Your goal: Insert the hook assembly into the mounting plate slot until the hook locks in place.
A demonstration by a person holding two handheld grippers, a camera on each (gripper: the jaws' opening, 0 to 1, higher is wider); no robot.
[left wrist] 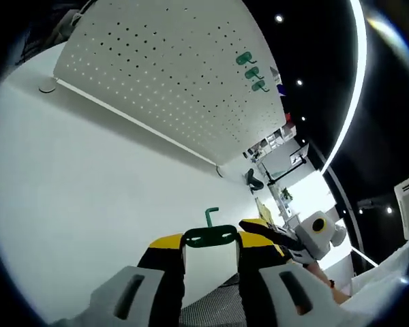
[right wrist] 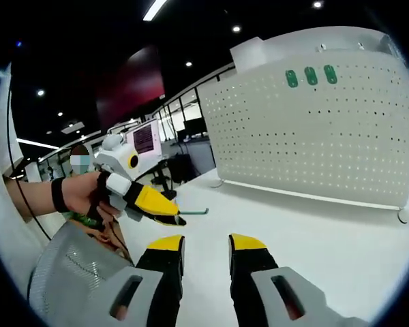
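Where my left gripper (left wrist: 210, 246) closes its yellow-tipped jaws, one green hook assembly (left wrist: 210, 234) sits clamped crosswise between them, its slotted base plate spanning the gap and its short hooked stem rising above the jaw tips. In the right gripper view the same item shows as a thin green stem (right wrist: 193, 211) projecting from the yellow tips of my left gripper (right wrist: 165, 212), with my hand (right wrist: 88, 194) wrapped round the handle.

My right gripper (right wrist: 206, 248): jaws parted with a clear gap, nothing between them, hanging above the white tabletop (right wrist: 327, 231). It also enters the left gripper view from the right (left wrist: 276, 235), just beside the held hook.

Mounting plate: one white perforated pegboard (left wrist: 170, 75), standing upright on the tabletop (left wrist: 75, 177) on small round feet, well apart from the held hook. Same board in the right gripper view (right wrist: 313, 136).

Hooks already on the board: three, green, set in a close row near its upper edge (left wrist: 251, 71); seen again as three green tabs (right wrist: 311, 75).

Held hooks: one. Grippers: two. Pegboards: one.

Surroundings: an office floor with a monitor (right wrist: 144, 138), desks and ceiling spotlights behind.
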